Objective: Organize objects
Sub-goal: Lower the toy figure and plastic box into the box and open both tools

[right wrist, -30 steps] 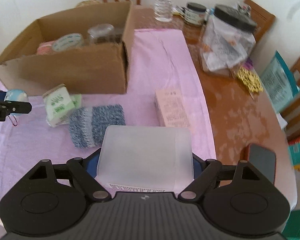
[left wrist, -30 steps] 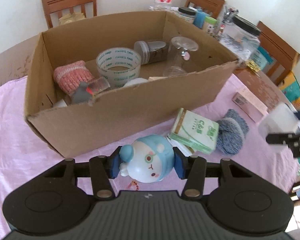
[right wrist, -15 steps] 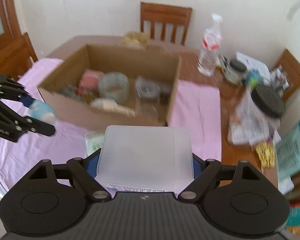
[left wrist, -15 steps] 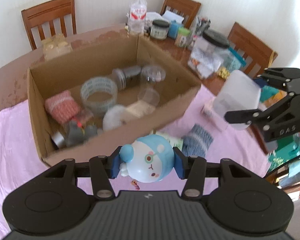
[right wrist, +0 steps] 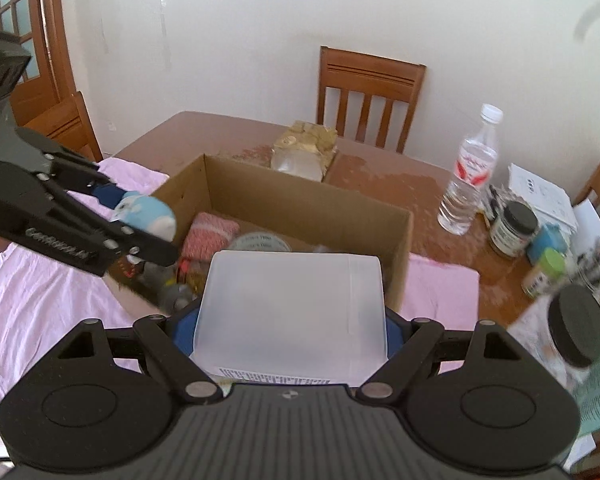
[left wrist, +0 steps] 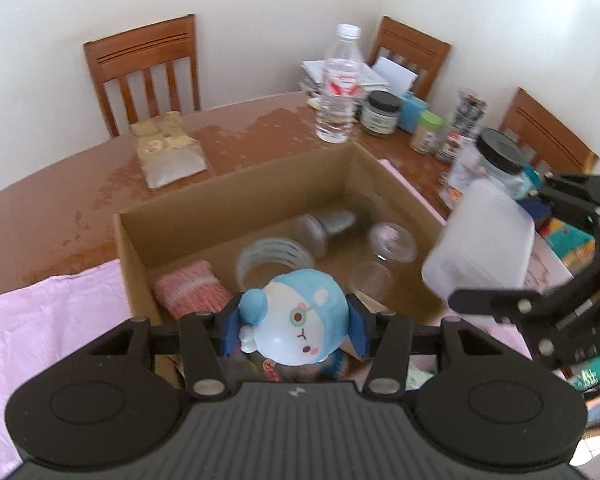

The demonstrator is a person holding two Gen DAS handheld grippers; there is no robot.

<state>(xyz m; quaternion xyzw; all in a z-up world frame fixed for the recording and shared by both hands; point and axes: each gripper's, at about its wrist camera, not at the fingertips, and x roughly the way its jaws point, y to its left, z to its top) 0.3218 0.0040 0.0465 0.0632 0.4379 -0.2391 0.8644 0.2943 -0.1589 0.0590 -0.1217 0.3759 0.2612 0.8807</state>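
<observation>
We hold two grippers above one cardboard box. Left gripper: fingers pressed on both sides of one blue toy, round, white face, held in the air over the near end of the box. Right gripper: fingers spread wide, clamped on the flanks of one frosted tub, also in the air, at the box's near right corner. From the left wrist view the tub hangs just beside the box's right wall, with the right gripper behind it. From the right wrist view the left gripper and toy sit over the box's left end.

Inside the box, counted: one pink knit roll, one tape roll, one jar lying on its side, two clear round pieces, blurred. More small items lie at the near end, too blurred for us to count.

The box stands on one brown table, partly on a pink cloth.

Table beyond the box: one water bottle, upright; one foil pouch, flat; one dark-lidded jar; one green-lidded jar; one large jar with black lid.

Chairs in the left wrist view: three, the nearest to the pouch being chair.
</observation>
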